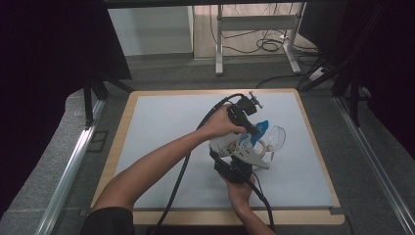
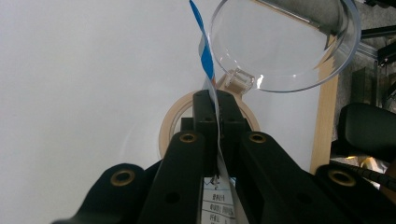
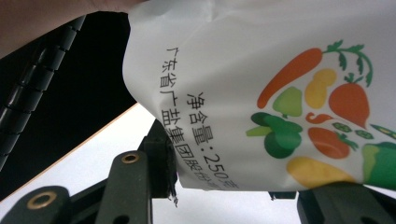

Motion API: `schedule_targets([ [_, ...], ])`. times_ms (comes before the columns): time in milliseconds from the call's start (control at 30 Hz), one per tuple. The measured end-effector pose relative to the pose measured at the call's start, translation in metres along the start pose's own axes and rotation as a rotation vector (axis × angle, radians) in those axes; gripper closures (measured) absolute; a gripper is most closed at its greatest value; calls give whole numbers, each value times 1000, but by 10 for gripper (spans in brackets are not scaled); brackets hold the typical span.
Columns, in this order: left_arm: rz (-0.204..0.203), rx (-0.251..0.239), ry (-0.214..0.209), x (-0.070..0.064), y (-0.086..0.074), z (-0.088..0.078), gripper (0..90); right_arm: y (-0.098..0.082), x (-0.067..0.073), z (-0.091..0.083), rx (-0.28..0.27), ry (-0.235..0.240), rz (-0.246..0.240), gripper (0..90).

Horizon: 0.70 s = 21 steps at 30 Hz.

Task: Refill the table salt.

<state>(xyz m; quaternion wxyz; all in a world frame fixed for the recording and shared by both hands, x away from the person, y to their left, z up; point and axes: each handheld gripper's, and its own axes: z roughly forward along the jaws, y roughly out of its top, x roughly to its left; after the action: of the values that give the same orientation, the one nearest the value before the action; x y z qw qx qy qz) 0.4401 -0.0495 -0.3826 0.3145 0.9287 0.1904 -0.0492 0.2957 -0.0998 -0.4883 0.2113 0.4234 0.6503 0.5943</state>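
Left gripper view: left tool (image 2: 217, 109) pinches bag (image 2: 205, 60) edge | right gripper view: right tool (image 3: 224, 186) grips bag's printed body

A lab or test room set up for recording, judged by its fittings: a wooden-edged table (image 1: 313, 142) topped with a plain grey mat (image 1: 161, 127) stands on grey carpet (image 1: 49, 161), hemmed in by black curtains (image 1: 54, 54) hung on either side. Metal rails (image 1: 68, 171) run along the floor beside the table, while loose black cables (image 1: 266, 45) coil around the legs of a white metal frame (image 1: 254, 29) behind it.
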Motion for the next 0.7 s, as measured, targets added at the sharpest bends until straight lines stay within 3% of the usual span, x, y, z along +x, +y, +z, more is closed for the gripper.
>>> schedule_targets([
  [700,2,7,4,-1,0,1,897,0,0,0,-1,-2,-3,539],
])
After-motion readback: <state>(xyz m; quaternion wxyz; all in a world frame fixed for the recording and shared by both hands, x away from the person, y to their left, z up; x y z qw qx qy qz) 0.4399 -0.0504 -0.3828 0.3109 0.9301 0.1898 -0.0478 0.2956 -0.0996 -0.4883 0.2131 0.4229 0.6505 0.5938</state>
